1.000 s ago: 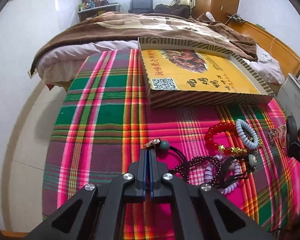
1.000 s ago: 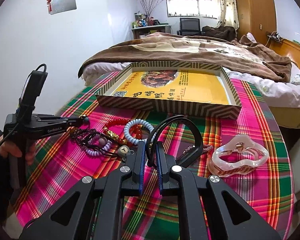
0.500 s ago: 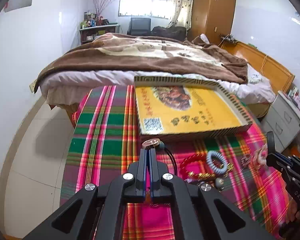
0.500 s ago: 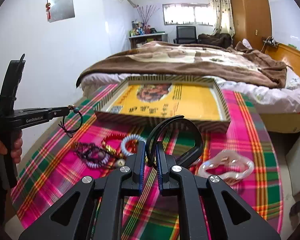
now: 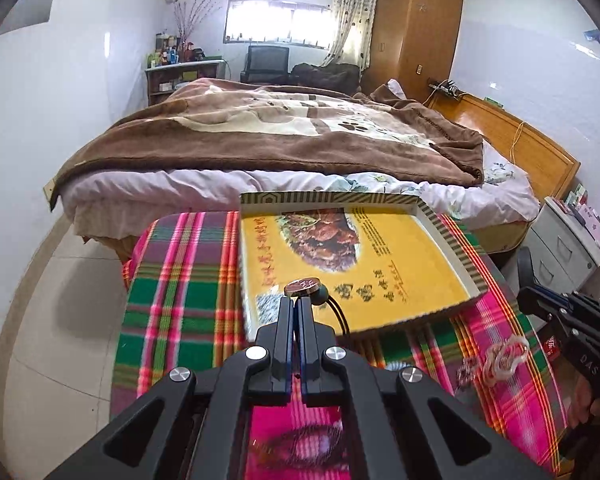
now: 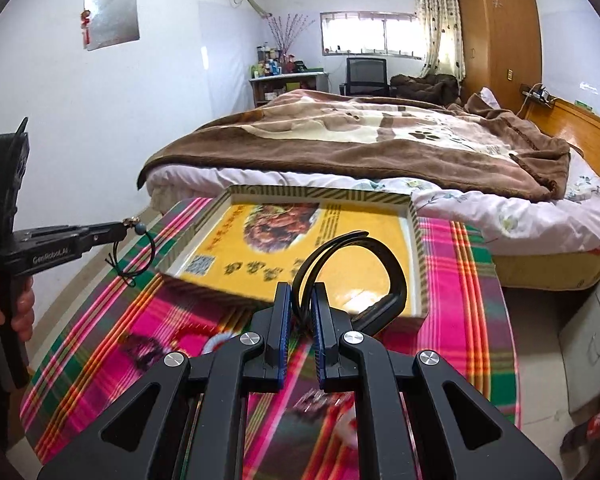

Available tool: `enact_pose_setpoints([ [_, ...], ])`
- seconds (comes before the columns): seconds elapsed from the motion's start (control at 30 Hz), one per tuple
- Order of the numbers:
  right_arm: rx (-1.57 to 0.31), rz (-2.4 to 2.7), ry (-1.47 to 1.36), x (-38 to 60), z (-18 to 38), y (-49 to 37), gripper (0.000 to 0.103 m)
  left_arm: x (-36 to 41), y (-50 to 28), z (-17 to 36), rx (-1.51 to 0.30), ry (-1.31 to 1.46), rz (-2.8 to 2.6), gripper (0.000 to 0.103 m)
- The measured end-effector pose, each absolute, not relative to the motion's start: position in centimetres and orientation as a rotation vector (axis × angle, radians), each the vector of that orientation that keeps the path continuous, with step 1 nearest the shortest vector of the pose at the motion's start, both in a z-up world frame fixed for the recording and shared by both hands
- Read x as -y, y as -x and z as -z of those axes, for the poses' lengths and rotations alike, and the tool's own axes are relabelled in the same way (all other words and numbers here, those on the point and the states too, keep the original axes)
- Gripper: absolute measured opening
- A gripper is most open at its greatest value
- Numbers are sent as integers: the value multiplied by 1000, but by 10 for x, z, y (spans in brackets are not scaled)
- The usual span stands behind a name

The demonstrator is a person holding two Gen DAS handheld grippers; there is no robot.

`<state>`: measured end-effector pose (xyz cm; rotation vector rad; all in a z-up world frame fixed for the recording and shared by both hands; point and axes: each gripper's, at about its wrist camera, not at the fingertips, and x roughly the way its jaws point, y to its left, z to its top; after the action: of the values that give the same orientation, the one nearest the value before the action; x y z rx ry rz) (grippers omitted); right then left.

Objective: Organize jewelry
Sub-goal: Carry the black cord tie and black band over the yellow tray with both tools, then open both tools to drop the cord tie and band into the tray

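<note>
The left gripper has its fingers closed on a black cord bracelet with a green bead and a round metal charm, held above the near edge of the shallow yellow cardboard tray. The right gripper clamps a black plastic headband over the tray's near right corner. The tray interior lies bare; the plaid-covered surface stays free alongside.

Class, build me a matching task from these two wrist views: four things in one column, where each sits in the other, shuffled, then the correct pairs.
Things
1. black cord bracelet
2. black headband
3. yellow box
4. clear hair claw

Places
A. lying on the plaid cloth
B. hanging from the left gripper
C. on the table's far side, by the bed
D. clamped in the right gripper

Pairs: 1-B, 2-D, 3-C, 4-A
</note>
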<state>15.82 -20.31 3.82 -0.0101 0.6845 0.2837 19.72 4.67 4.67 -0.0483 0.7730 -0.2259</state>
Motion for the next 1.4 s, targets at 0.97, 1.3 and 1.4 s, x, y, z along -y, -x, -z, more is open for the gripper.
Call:
enact_pose_setpoints([
  [0.97,-997,-264,132,195,37,-355,10,-6,-370,44,-965,65,225,2],
  [1.3,-1028,-264,98,193,45,-367,11,-9,-376,56,-1009,67,190,5],
  [1.4,-1018,-257,101,192,42,-366,18,-9,-375,53,-1004,61,188,40],
])
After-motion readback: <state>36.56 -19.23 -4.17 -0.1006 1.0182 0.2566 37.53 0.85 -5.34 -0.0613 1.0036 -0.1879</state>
